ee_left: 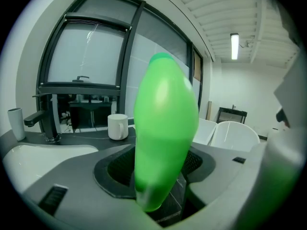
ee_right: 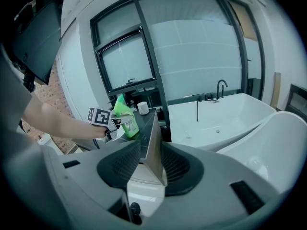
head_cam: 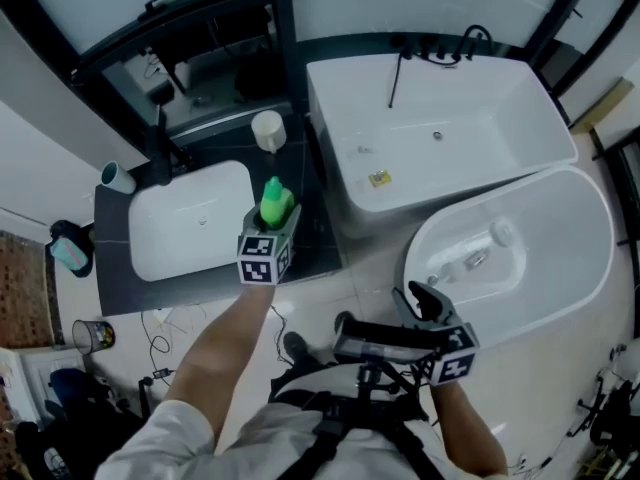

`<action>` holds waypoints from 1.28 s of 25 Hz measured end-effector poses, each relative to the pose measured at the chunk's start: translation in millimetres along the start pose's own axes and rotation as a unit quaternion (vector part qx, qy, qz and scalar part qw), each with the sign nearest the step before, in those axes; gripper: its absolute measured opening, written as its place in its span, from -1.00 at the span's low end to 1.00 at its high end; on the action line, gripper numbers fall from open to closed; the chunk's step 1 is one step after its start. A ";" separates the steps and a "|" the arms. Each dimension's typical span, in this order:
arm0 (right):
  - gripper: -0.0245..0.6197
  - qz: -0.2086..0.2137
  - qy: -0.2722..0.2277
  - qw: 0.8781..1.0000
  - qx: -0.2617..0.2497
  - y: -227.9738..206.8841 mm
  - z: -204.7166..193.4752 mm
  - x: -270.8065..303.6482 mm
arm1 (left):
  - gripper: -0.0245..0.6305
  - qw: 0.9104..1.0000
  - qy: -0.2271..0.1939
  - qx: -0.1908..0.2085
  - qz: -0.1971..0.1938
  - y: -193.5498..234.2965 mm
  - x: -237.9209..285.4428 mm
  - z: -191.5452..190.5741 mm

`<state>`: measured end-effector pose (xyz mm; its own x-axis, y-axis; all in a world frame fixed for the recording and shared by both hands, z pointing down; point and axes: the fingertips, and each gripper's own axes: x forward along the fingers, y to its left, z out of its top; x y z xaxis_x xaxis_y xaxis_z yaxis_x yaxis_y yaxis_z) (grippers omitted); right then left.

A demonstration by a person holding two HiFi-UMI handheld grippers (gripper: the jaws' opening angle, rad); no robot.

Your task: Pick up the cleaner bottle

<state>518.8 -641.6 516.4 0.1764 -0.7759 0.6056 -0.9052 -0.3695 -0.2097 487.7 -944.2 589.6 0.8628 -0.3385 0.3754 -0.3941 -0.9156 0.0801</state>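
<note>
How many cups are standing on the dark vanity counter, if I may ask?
2. A white mug stands at the counter's back, right of the faucet; a tumbler at its left end. The left gripper and cleaner bottle may hide others.

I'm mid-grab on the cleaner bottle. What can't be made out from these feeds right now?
- Base of the bottle, and whether it is off the counter: in the head view the left gripper and its cube cover it; in the right gripper view it is too small.
- Print on its label: blurred and too close in the left gripper view, too small in the right gripper view.
- Small yellow item in the tub: too small to name in the head view.
</note>
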 end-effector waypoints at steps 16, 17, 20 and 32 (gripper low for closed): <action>-0.49 -0.006 0.013 1.000 0.005 -10.6 -1.3 5.7 | -0.16 1.000 0.001 -0.004 0.006 1.0 11.9 -6.9; -0.48 -0.005 0.013 1.000 0.007 -10.6 -1.2 5.7 | -0.16 1.000 0.002 -0.005 0.007 0.8 11.5 -7.6; -0.49 -0.003 0.014 1.000 0.008 -10.6 -0.1 8.4 | -0.16 1.000 0.003 -0.007 0.008 1.5 12.3 -8.1; -0.49 -0.001 0.021 1.000 0.009 -12.4 -1.8 13.3 | -0.20 1.000 0.017 -0.008 0.019 5.6 15.5 -16.2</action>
<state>531.6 -646.5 528.4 0.1609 -0.7528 0.6383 -0.8975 -0.3807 -0.2228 493.8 -951.0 610.8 0.8361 -0.3653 0.4091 -0.4316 -0.8985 0.0798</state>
